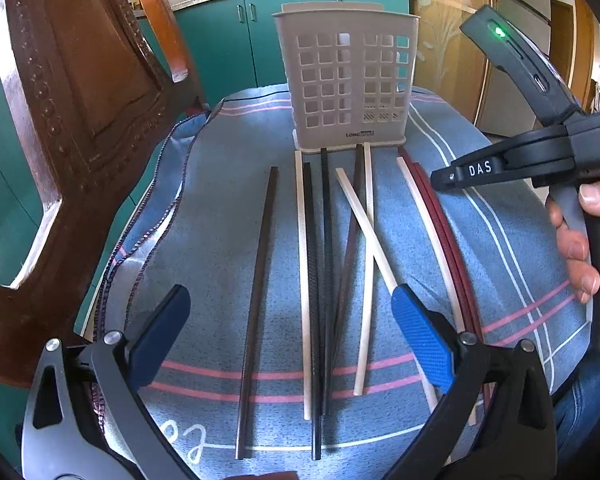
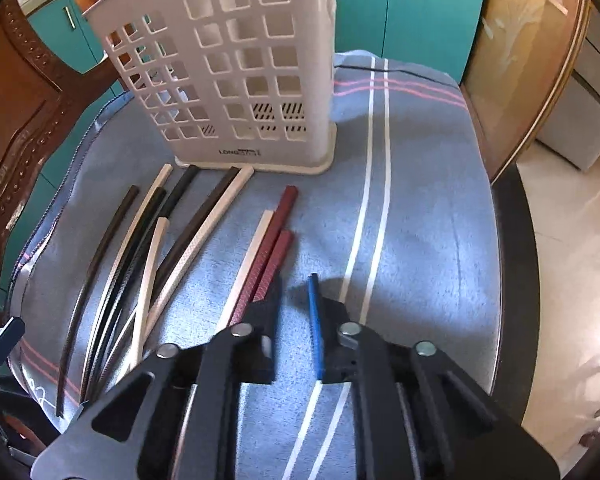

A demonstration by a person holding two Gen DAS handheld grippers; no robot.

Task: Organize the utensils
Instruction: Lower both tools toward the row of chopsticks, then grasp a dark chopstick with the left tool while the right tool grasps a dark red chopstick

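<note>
Several chopsticks lie side by side on a blue striped cloth (image 1: 220,220) in front of an upright white slotted utensil basket (image 1: 346,80) (image 2: 236,80). Among them are a dark brown stick (image 1: 260,280), white sticks (image 1: 302,260), black ones and a red pair (image 1: 440,220) (image 2: 272,248). My left gripper (image 1: 290,292) hovers open above the near ends of the middle sticks, touching none. My right gripper (image 2: 295,280) points steeply down just right of the red pair. Its jaws stand a narrow gap apart, and only cloth shows between them.
A carved wooden chair (image 1: 80,100) stands close at the left of the table. The dark round table rim (image 2: 512,260) runs at the right, with floor beyond. A hand (image 1: 580,240) holds the right tool's handle. Teal cabinets stand behind the basket.
</note>
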